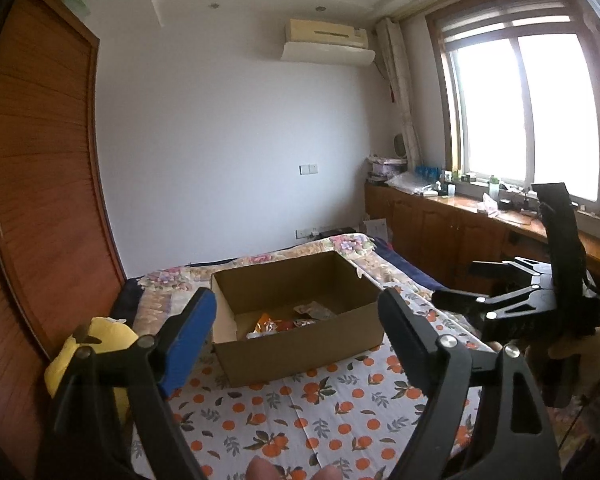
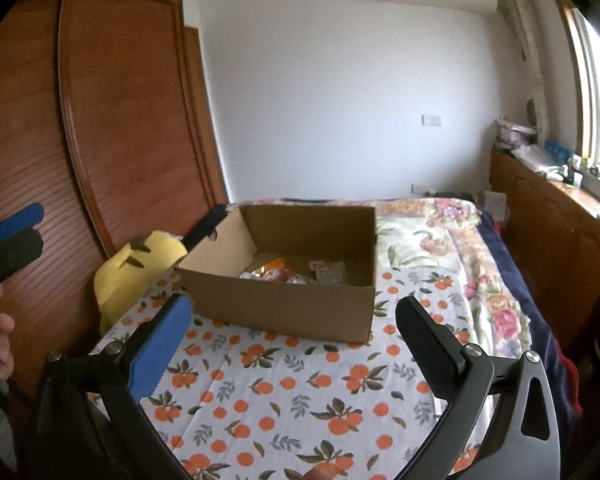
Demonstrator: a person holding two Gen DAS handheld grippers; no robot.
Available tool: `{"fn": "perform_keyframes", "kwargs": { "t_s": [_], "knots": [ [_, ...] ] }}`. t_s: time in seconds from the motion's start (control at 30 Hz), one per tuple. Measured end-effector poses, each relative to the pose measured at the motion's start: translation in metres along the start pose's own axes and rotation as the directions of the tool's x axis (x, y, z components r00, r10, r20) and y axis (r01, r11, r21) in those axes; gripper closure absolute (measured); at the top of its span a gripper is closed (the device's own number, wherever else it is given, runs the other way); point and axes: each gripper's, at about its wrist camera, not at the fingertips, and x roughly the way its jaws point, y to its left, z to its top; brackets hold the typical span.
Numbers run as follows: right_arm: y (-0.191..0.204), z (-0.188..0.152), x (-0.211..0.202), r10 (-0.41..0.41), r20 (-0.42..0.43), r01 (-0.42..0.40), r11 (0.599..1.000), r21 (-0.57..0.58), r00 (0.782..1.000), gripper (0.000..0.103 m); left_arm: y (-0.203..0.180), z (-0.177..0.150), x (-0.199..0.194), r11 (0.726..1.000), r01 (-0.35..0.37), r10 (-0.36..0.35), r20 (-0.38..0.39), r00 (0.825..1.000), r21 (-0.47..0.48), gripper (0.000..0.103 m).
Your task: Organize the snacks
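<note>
An open cardboard box point(image 1: 300, 350) stands on the bed with several snack packets point(image 1: 288, 320) lying in its bottom. It also shows in the right wrist view point(image 2: 284, 308), with the packets point(image 2: 296, 272) inside. My left gripper point(image 1: 296, 308) is open and empty, held above the bed just in front of the box. My right gripper point(image 2: 294, 312) is open and empty, also in front of the box. The right gripper shows at the right in the left wrist view point(image 1: 464, 284). A blue pad of the left gripper point(image 2: 18, 216) shows at the left edge in the right wrist view.
A sheet with an orange-fruit print point(image 1: 300, 412) covers the bed. A yellow plush toy point(image 1: 96, 344) lies at the box's left against a wooden wardrobe point(image 1: 40, 200). A wooden counter point(image 1: 480, 216) with bottles runs under the window at right.
</note>
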Motion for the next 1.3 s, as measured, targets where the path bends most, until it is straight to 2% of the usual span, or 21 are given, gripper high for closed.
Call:
{"fn": "perform_keyframes", "kwargs": {
  "t_s": [0.23,0.37,0.47,0.63,0.87,1.07,1.3],
  "knots": [
    [0.009,-0.013,-0.041,-0.071,0.068,0.071,0.997,-0.004,0.995,0.0,-0.004,-0.013,-0.018,0.999,-0.009,0.009,-0.013,1.0,-0.038,0.018],
    [0.017,-0.029,-0.058,-0.1,0.094,0.101,0.995,-0.006,0.991,0.0,-0.008,-0.025,-0.028,0.998,-0.029,0.029,0.003,1.0,-0.05,0.006],
    [0.019,-0.042,-0.067,-0.117,0.101,0.117,0.993,0.011,0.988,0.0,-0.011,-0.035,-0.031,0.998,-0.03,0.03,0.003,1.0,-0.058,0.005],
    [0.025,-0.058,-0.071,-0.129,0.091,0.129,0.992,0.005,0.988,0.0,-0.018,-0.055,-0.036,0.998,-0.039,0.038,-0.011,0.999,-0.048,0.003],
    [0.033,-0.075,-0.078,-0.165,0.115,0.165,0.986,0.011,0.98,0.0,-0.011,-0.08,-0.048,0.99,-0.078,0.077,-0.013,0.997,-0.113,0.0],
    [0.041,-0.091,-0.075,-0.183,0.107,0.183,0.983,0.007,0.977,0.0,-0.017,-0.091,-0.048,0.985,-0.157,0.155,-0.027,0.988,-0.066,0.0],
    [0.044,-0.107,-0.074,-0.188,0.091,0.188,0.982,0.008,0.978,0.0,-0.022,-0.109,-0.046,0.983,-0.173,0.17,-0.048,0.984,-0.067,0.0]
  ]
}}
